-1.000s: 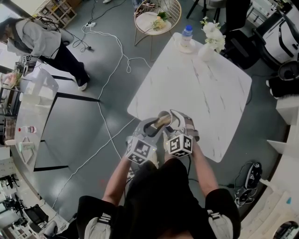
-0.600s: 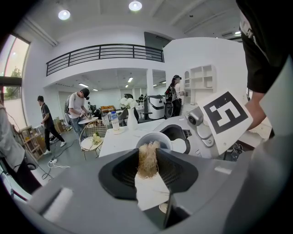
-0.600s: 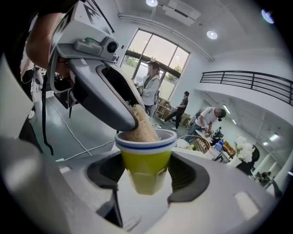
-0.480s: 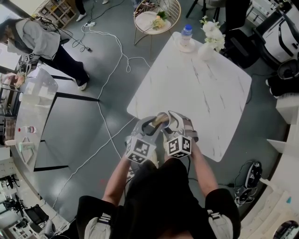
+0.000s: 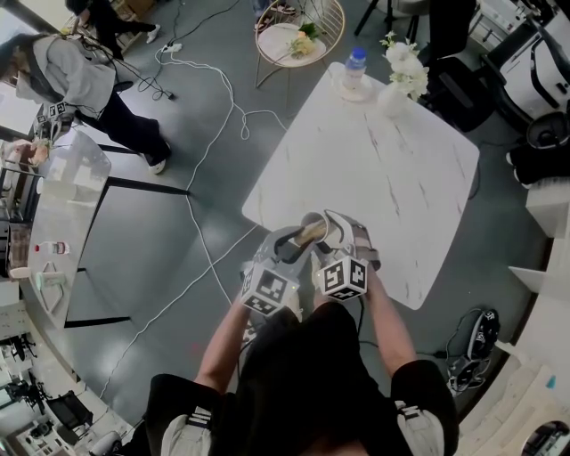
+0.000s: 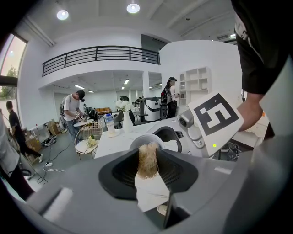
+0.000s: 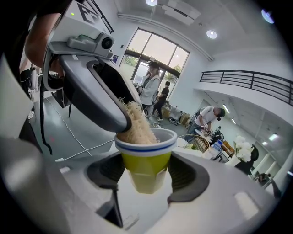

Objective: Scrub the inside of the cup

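- The right gripper clamps the yellow cup; it should hold it steady.
- The left gripper pinches the fibrous scrubber; it should twist it round the inner wall.

Dark-clothed passer-by moved left, now beside person in grey

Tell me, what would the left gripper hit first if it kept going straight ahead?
Most likely the inside of the yellow cup, held by the right gripper. The left gripper is shut on a straw-coloured scrubber whose tip sits in the cup's mouth.
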A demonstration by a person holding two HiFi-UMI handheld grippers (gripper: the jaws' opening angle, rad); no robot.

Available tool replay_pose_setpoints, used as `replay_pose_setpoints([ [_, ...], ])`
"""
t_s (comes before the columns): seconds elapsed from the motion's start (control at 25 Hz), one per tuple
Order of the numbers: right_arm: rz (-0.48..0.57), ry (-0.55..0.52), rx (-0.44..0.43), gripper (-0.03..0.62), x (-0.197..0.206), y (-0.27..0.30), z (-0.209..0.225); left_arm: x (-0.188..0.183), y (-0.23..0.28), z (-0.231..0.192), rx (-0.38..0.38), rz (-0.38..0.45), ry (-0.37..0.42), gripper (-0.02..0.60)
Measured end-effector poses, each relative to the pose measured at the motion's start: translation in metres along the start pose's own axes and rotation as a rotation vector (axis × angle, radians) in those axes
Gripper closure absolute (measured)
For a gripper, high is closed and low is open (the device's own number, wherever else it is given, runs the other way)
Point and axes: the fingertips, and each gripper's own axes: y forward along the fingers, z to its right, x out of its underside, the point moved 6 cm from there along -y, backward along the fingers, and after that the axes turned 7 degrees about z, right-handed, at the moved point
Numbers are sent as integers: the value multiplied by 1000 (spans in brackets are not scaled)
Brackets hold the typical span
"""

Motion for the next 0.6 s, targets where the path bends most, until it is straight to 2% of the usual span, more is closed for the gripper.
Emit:
replay_pose_setpoints([
  [0.2, -1, 7, 6, 299, 2, -1, -2, 2, 1, -3, -12, -21, -3, 457],
  [0.6, -8, 37, 44, 299, 8, -3, 10, -2, 3, -8, -29, 23, -11, 457],
])
